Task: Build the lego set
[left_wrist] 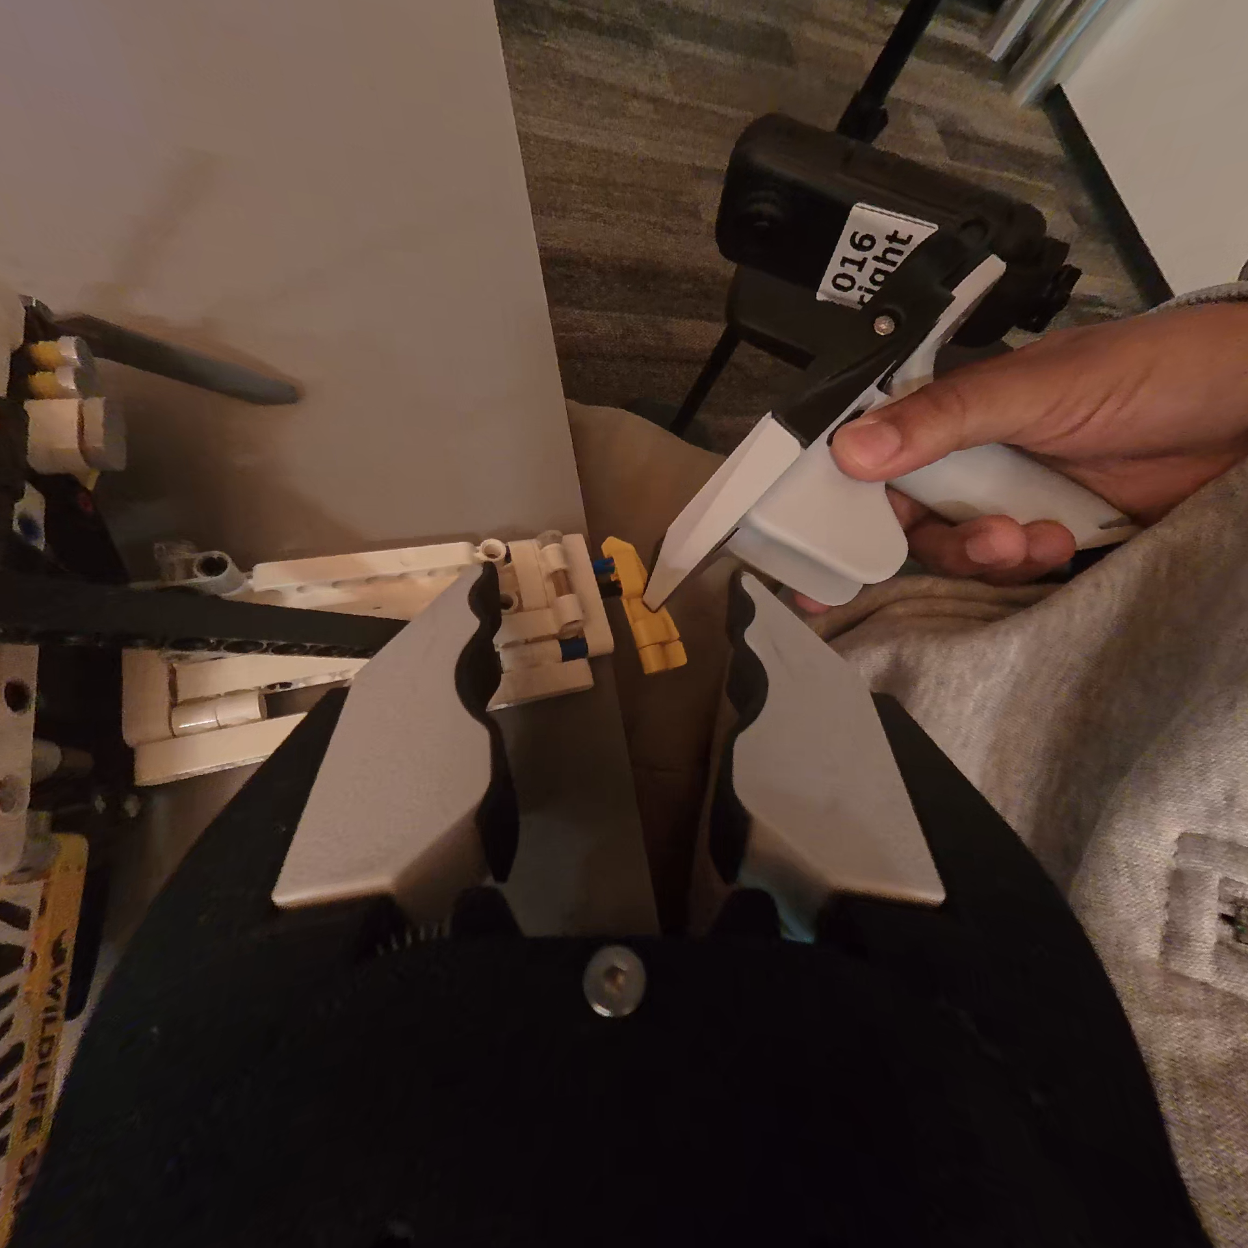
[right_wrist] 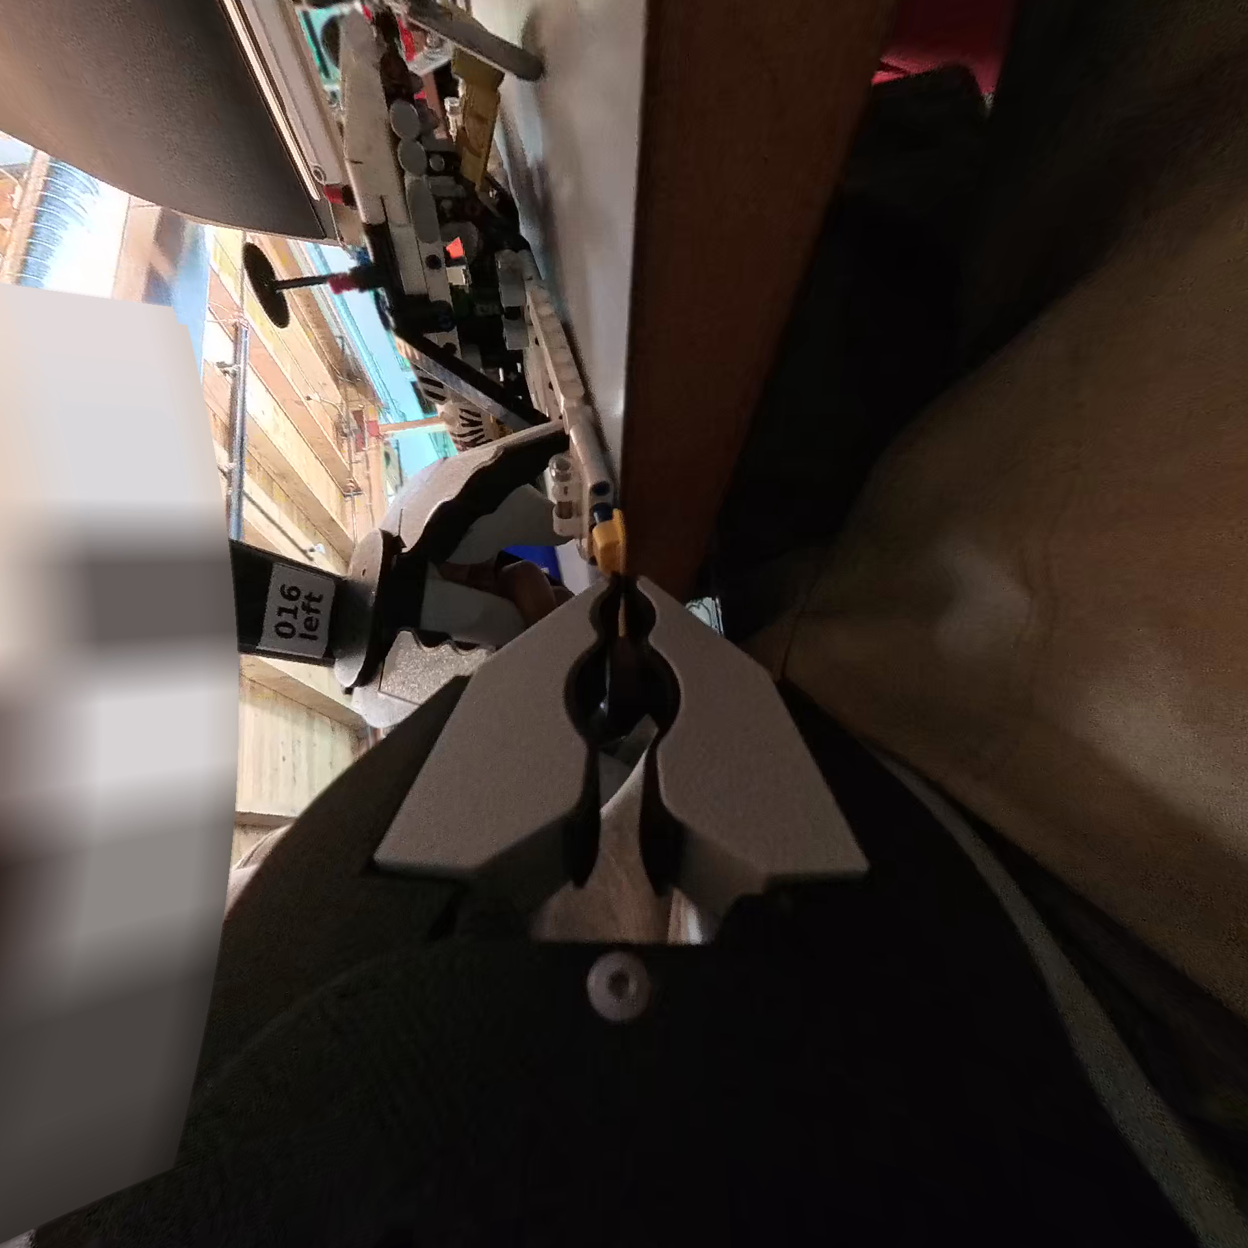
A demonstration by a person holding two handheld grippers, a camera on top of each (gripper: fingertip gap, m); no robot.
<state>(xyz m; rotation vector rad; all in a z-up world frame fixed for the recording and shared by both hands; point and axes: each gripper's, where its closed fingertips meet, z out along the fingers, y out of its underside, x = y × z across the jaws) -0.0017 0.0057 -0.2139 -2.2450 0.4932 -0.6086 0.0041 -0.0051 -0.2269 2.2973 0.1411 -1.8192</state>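
Note:
A white lego assembly (left_wrist: 378, 587) lies at the near edge of the white table (left_wrist: 270, 202), with a small yellow piece (left_wrist: 652, 635) at its right end, over the edge. My left gripper (left_wrist: 608, 608) is open. Its left finger (left_wrist: 432, 675) lies over the white assembly's end and its right finger is clear of it. My right gripper (left_wrist: 658, 587), held by a hand, comes in from the upper right. In the right wrist view it (right_wrist: 618, 584) is shut on the yellow piece (right_wrist: 608, 540), with the white assembly (right_wrist: 567, 378) running away beyond it.
More of the lego model (left_wrist: 47, 432) stands at the far left, beside a yellow, zebra-striped box (left_wrist: 40, 945). A dark grey rod (left_wrist: 202, 365) lies on the table. A black tripod (left_wrist: 878, 67) stands on the carpet beyond the edge. The person's grey sweater (left_wrist: 1013, 810) fills the right. Only a small space, under 4 cm, lies between the two pairs of fingers. My left tips are roughly 9 centimetres from the dark grey rod (left_wrist: 202, 365).

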